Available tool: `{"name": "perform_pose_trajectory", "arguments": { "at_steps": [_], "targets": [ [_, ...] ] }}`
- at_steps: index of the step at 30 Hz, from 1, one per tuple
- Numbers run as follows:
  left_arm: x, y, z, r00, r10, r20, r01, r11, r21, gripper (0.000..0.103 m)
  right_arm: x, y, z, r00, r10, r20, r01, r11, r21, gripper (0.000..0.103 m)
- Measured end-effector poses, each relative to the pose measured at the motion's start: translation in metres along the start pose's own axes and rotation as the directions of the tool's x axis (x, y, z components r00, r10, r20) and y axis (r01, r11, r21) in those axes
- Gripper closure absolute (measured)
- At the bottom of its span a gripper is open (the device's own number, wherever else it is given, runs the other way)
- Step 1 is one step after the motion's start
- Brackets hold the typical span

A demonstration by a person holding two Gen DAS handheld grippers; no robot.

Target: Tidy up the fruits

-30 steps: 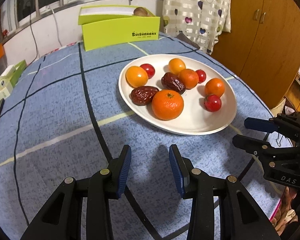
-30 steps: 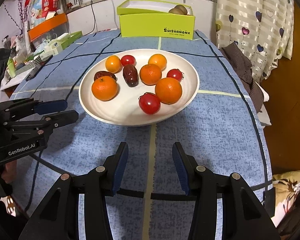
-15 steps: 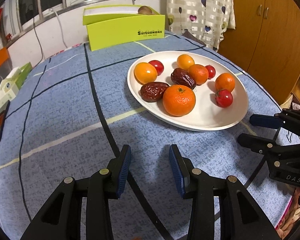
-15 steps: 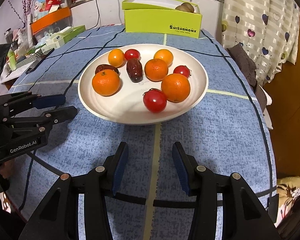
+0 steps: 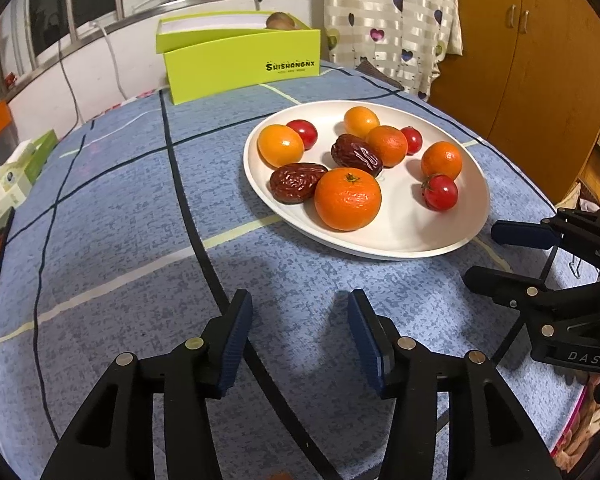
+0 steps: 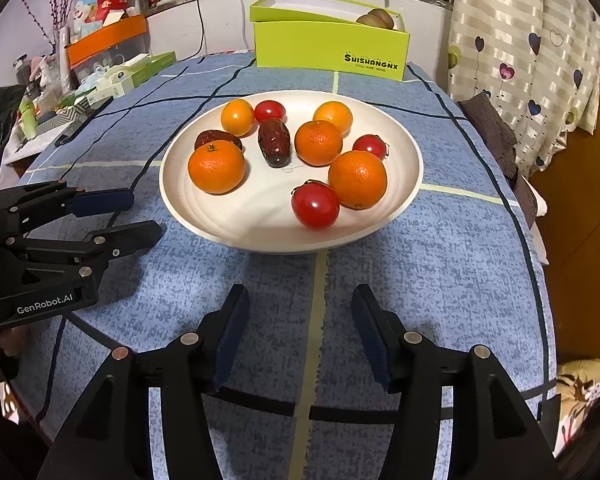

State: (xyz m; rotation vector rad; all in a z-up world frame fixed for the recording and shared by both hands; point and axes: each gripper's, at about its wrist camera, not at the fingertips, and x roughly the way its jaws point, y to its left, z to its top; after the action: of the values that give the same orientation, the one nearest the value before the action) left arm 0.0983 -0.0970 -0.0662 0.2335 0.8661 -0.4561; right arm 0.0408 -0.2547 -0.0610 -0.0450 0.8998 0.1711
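A white plate (image 5: 404, 236) (image 6: 236, 224) on the blue tablecloth holds several oranges, three cherry tomatoes and two brown dates. The nearest orange (image 5: 347, 198) sits at its near edge in the left wrist view, beside a date (image 5: 296, 182). In the right wrist view a tomato (image 6: 315, 205) and an orange (image 6: 357, 179) lie nearest. My left gripper (image 5: 300, 332) (image 6: 140, 216) is open and empty, short of the plate. My right gripper (image 6: 296, 328) (image 5: 488, 252) is open and empty, also short of the plate.
A lime-green open box (image 5: 240, 60) (image 6: 328, 40) with brown fruit inside stands at the table's far edge. Small boxes and a phone (image 6: 84, 120) lie at the left. A curtain (image 6: 532, 64) and a wooden cabinet (image 5: 540, 60) stand to the right.
Both grippers have moved forward towards the plate, which now looks larger and nearer. Both stay open and empty.
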Motion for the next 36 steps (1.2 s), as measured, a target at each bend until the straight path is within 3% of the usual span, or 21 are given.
{"name": "perform_pose_trajectory", "arguments": {
  "at_steps": [36],
  "targets": [
    [0.0001,-0.0006,0.0006,1.0,0.0,0.0,0.0,1.0,-0.001,0.048,0.0,0.0,-0.0006,1.0,-0.001,0.001,0.001,1.0,0.001,0.047]
  ]
}}
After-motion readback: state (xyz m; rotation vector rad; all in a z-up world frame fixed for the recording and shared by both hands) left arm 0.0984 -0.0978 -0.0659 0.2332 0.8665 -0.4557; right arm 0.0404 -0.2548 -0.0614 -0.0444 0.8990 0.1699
